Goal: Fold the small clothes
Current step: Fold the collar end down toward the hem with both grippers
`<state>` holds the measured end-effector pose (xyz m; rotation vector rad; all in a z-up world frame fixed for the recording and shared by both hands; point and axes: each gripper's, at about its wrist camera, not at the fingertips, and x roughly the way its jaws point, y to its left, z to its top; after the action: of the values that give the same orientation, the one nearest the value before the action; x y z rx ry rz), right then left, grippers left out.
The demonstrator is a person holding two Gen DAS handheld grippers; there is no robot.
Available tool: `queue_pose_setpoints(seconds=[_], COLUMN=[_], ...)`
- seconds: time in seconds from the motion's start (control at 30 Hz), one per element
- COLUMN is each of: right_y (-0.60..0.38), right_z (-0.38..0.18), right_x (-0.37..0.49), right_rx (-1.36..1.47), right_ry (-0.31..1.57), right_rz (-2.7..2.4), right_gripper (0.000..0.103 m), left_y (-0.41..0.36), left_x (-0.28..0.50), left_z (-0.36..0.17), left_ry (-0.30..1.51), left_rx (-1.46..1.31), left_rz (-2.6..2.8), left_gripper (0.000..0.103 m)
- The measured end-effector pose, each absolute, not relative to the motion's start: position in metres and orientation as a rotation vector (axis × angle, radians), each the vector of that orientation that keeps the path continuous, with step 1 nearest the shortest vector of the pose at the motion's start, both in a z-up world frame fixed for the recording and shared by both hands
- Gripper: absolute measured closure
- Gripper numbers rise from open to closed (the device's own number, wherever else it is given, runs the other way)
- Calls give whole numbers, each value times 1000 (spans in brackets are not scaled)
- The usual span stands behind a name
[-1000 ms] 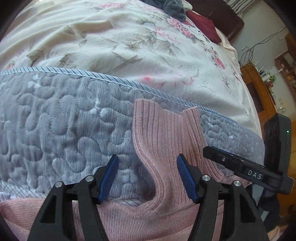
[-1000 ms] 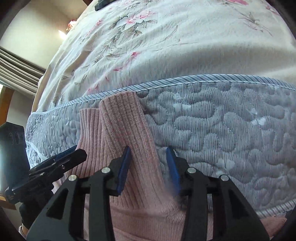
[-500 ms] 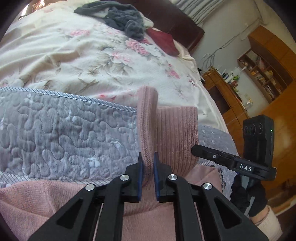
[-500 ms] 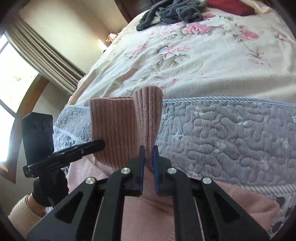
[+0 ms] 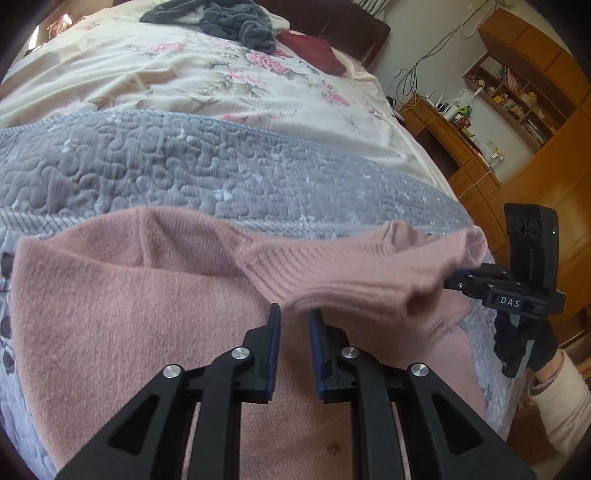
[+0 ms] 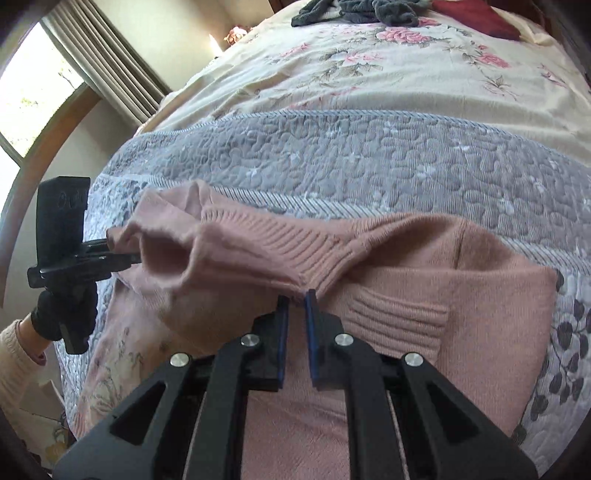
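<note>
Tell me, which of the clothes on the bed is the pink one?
The pink sweater, right in front of both grippers on the gray quilt. The other clothes, a dark gray pile and a dark red piece, lie far off at the head of the bed.

Right gripper (image 6: pixel 296 301) pinches the ribbed collar (image 6: pixel 273 245) of a pink knit sweater (image 6: pixel 424 280), blue pads nearly together with knit between them. Left gripper (image 6: pixel 122 253), held by a black-gloved hand (image 6: pixel 61 314), grips the collar's far end, stretching it sideways above the sweater body. Sweater lies on a grey quilted coverlet (image 6: pixel 369 162) over a floral bedspread (image 6: pixel 369 74); dark grey clothes (image 6: pixel 354 9) at the far end.
</note>
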<state>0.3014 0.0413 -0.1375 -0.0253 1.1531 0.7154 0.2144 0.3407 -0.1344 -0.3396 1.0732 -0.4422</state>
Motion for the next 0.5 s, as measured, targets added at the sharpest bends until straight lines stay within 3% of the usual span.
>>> queue_pose_setpoints(seconds=[0.1, 0.17, 0.23, 0.27, 0.3, 0.47, 0.5], right_y=[23, 9, 0, -1, 0, 24, 28], right_z=[-145, -144, -141, -142, -143, -164, -170], right_x=[285, 276, 270, 269, 268, 273, 274], right_rx=[20, 109, 223, 262, 304, 344, 348], right_ry=[1191, 1208, 1221, 1238, 1249, 1332, 1349], right_rz=[708, 712, 735, 730, 728, 704, 700], right_gripper=[91, 91, 82, 71, 67, 67, 74], left_y=[352, 360, 362, 360, 357, 333, 331], left_x=[192, 181, 174, 174, 175, 191, 194], left_z=[-142, -144, -144, -146, -147, -158, -159], left_ry=[1117, 1128, 1130, 1132, 1138, 1184, 1180], left_rx=[-371, -460, -555, -591, -623, -646, -651], left_rz=[-439, -449, -465, -467, -476, -452, -444], left_gripper=[78, 62, 55, 50, 49, 48, 49])
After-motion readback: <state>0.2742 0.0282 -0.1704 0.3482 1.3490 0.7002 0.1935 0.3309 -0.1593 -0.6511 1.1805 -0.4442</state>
